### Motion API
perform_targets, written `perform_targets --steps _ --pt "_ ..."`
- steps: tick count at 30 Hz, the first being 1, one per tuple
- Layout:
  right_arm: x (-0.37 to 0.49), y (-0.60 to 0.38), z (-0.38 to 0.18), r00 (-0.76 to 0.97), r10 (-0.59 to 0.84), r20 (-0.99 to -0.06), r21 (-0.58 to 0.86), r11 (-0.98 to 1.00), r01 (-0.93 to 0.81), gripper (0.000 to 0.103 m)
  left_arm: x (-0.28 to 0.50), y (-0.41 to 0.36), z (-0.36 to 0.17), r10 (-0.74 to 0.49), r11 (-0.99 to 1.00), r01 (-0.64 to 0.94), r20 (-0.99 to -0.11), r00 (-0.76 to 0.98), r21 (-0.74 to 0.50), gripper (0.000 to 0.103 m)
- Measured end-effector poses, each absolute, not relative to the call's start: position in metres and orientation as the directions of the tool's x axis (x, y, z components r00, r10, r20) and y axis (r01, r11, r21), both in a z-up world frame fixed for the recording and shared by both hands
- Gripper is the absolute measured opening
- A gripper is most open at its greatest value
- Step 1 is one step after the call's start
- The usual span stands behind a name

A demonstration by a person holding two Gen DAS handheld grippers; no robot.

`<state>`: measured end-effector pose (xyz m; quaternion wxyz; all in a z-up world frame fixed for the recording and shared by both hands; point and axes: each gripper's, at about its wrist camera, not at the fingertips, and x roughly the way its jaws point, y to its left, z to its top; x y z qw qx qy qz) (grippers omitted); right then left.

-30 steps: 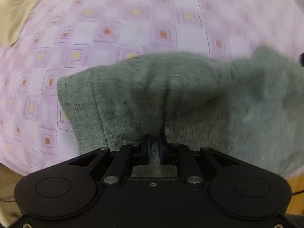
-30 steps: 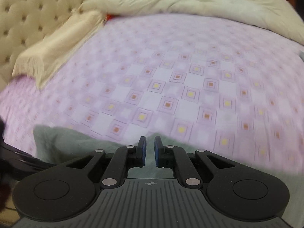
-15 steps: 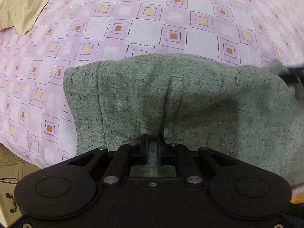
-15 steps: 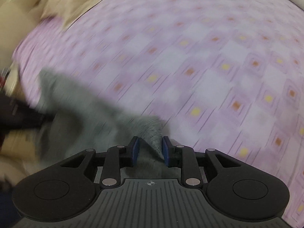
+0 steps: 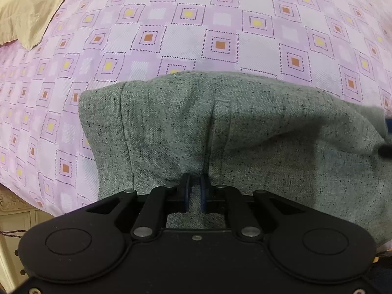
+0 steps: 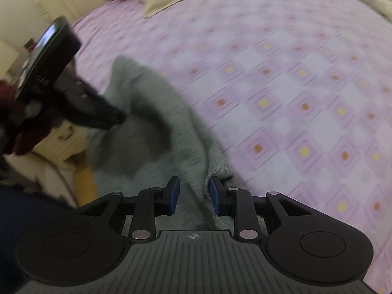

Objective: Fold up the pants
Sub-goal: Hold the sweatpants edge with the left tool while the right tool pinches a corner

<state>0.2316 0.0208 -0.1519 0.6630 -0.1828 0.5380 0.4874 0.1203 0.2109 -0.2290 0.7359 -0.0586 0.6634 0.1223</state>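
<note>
Purple checked bed (image 5: 220, 19) lies open toward 12 o'clock; left hand-held gripper (image 5: 194, 191) pinches grey pants (image 5: 269, 147), right hand-held gripper (image 6: 193, 193) straddles their edge, parted.

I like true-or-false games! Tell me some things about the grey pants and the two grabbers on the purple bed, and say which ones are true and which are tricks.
1. The left gripper is pinching the grey pants. True.
2. The right gripper is clamped tight on the pants. False: its jaws stand apart, with a fold of the fabric between them.
3. The pants lie on a purple bedsheet patterned with squares. True.
4. The pants are bright red. False: they are speckled grey.
5. A beige pillow sits on top of the pants. False: it lies apart, at the far left of the bed.
</note>
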Motion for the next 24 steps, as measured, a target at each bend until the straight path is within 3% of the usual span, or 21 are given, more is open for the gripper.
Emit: perform_targets --steps 15,24 --pt "0.287 0.003 -0.183 -0.076 0.505 -0.860 0.444 0.666 -0.599 0.027 0.121 0.212 -0.229 0.104 0.961 -0.264 -0.990 0.093 0.076 0.011" --pt "0.310 -0.024 -0.189 -0.164 0.608 -0.777 0.619 0.691 -0.374 0.027 0.120 0.212 -0.229 0.104 0.961 -0.266 -0.990 0.100 0.074 0.011"
